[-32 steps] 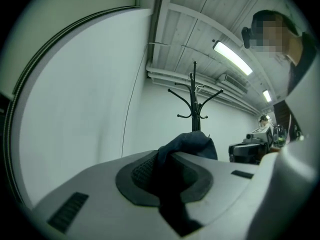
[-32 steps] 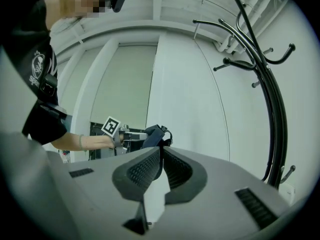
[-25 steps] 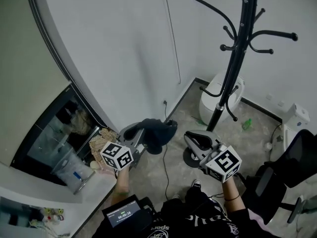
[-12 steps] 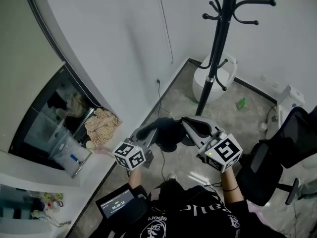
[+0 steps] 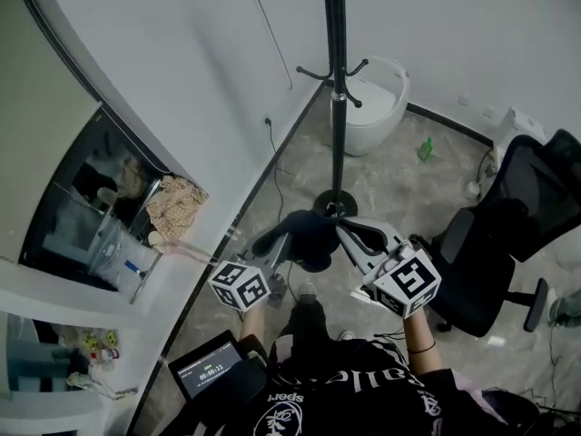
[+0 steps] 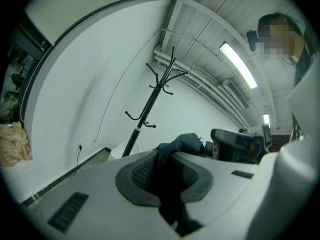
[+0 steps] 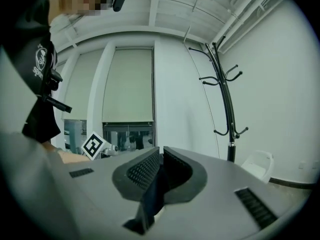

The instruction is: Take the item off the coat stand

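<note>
Overhead: I see the dark cloth (image 5: 310, 234) off the coat stand (image 5: 337, 107), near me, between left gripper (image 5: 270, 242) and right gripper (image 5: 352, 232).
Left gripper view: my jaws pinch the dark cloth.
Right gripper view: my jaws closed together, empty.

I think I look into an office room, because I see a black swivel chair (image 5: 531, 198), a coat stand (image 5: 337, 80) and long ceiling lamps (image 6: 239, 65).

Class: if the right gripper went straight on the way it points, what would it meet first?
Probably the white wall, beside the blind; the coat stand lies right of that line. Depth is unclear.
</note>
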A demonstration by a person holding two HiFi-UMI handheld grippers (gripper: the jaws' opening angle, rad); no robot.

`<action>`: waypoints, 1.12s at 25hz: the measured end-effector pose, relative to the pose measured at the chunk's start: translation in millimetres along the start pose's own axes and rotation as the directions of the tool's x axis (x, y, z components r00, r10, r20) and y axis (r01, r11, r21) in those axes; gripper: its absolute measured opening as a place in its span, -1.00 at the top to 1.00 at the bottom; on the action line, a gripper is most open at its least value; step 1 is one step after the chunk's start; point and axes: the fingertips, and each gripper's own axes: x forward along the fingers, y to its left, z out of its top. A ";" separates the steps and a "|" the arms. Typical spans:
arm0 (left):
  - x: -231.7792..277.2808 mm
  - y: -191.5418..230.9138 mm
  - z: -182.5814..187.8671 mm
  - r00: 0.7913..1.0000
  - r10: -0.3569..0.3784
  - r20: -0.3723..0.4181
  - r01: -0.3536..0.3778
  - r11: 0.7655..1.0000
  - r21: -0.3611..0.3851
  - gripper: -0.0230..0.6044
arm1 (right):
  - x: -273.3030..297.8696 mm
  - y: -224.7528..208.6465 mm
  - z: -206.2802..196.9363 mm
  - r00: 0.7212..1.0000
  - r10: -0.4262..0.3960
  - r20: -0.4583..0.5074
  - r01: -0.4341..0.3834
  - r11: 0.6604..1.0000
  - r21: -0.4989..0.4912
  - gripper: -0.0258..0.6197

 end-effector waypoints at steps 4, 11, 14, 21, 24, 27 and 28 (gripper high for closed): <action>-19.2 -48.1 -37.3 1.000 -0.007 -0.025 0.006 0.999 -0.037 0.80 | -55.0 22.6 -24.5 0.999 -0.018 -0.029 0.019 0.999 0.028 0.81; -53.4 -105.3 -87.3 0.997 -0.005 -0.079 0.000 0.998 -0.059 0.79 | -120.2 49.4 -49.0 0.996 -0.091 -0.025 0.093 0.991 0.092 0.81; -66.3 -119.1 -95.4 0.995 -0.009 -0.098 0.003 0.999 -0.054 0.80 | -133.2 62.0 -56.6 0.995 -0.095 -0.022 0.097 0.988 0.122 0.81; -85.3 -136.2 -98.7 0.992 -0.039 -0.123 0.037 0.999 -0.018 0.80 | -144.9 82.1 -64.6 0.993 -0.117 -0.025 0.120 0.982 0.144 0.81; -97.3 -136.7 -101.6 0.990 -0.050 -0.134 0.049 0.999 -0.011 0.80 | -145.2 93.3 -65.3 0.989 -0.147 -0.018 0.148 0.977 0.155 0.81; -110.7 -138.0 -103.4 0.987 -0.067 -0.144 0.065 0.998 -0.013 0.80 | -146.0 104.2 -68.6 0.983 -0.181 -0.028 0.183 0.970 0.162 0.81; -116.3 -138.5 -103.8 0.986 -0.070 -0.149 0.069 0.998 -0.012 0.79 | -146.2 108.7 -69.8 0.981 -0.191 -0.031 0.194 0.967 0.165 0.81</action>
